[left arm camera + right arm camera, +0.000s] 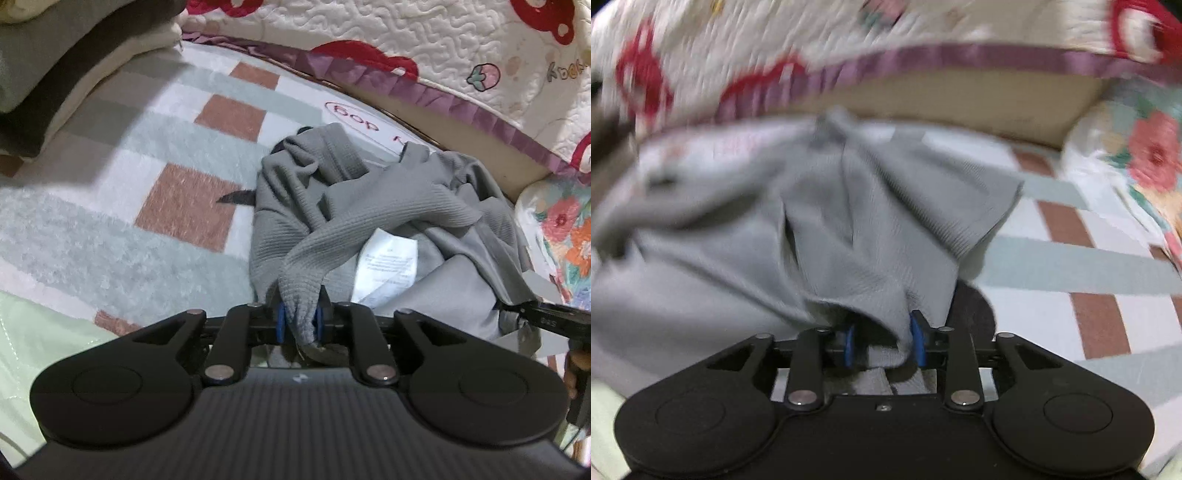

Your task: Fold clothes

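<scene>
Blanket first: I see a fluffy checked one, pale green, white and rust squares, spread under everything, with plenty of open room to the left of the garment in my left wrist view and to the right of it in my right wrist view. Along the far edge runs a white quilted cover with red shapes and a purple frill, and below it a tan strip, so the room closes there. A floral cushion blocks the right end, and stacked grey and cream pillows sit at the far left corner. The grey garment lies crumpled on the blanket close to the frill, ribbed knit on top, a smoother lining showing lower down with a white care label. From my left gripper the jaws are clamped on a ribbed sleeve end, which stretches up and away from the heap. My right gripper shows in a blurred view; its jaws stand somewhat apart with a fold of the grey cloth draped down between the blue pads, and I cannot tell whether they grip it.
</scene>
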`<action>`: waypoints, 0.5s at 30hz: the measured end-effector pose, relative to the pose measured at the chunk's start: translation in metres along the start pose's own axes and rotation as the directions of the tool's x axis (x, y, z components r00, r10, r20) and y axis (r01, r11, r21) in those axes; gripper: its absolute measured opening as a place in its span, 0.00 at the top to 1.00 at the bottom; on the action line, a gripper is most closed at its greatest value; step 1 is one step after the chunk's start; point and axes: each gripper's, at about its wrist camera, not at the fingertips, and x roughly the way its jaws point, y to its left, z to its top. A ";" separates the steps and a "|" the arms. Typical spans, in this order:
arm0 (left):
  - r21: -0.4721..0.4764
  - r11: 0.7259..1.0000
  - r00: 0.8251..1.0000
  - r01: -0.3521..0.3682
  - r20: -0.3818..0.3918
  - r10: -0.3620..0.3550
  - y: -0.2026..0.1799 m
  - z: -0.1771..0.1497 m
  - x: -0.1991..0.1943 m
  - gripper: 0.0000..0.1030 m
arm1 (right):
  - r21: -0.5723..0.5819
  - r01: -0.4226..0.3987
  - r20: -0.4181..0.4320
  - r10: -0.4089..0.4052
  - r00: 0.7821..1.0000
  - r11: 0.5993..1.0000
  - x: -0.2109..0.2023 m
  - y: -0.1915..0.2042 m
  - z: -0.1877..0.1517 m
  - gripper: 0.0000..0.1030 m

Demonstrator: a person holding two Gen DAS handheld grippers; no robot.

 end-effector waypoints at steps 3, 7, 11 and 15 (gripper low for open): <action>0.046 0.999 1.000 -0.003 -0.001 0.003 -0.003 -0.001 0.001 0.87 | 0.007 0.015 0.039 -0.015 0.999 1.000 0.003 -0.007 0.011 0.90; 0.107 0.994 1.000 -0.007 -0.001 0.007 -0.007 -0.002 0.003 0.91 | 0.138 0.002 0.149 -0.023 0.989 0.990 -0.024 -0.029 0.024 0.98; 0.164 0.986 1.000 -0.018 0.006 0.018 -0.013 0.003 0.004 0.90 | 0.218 0.046 0.266 -0.105 0.958 0.975 -0.059 -0.053 0.022 0.98; 0.214 0.976 0.999 -0.039 0.023 0.035 -0.021 0.017 0.005 0.90 | 0.230 0.088 0.340 -0.165 0.926 0.969 -0.084 -0.078 0.032 0.98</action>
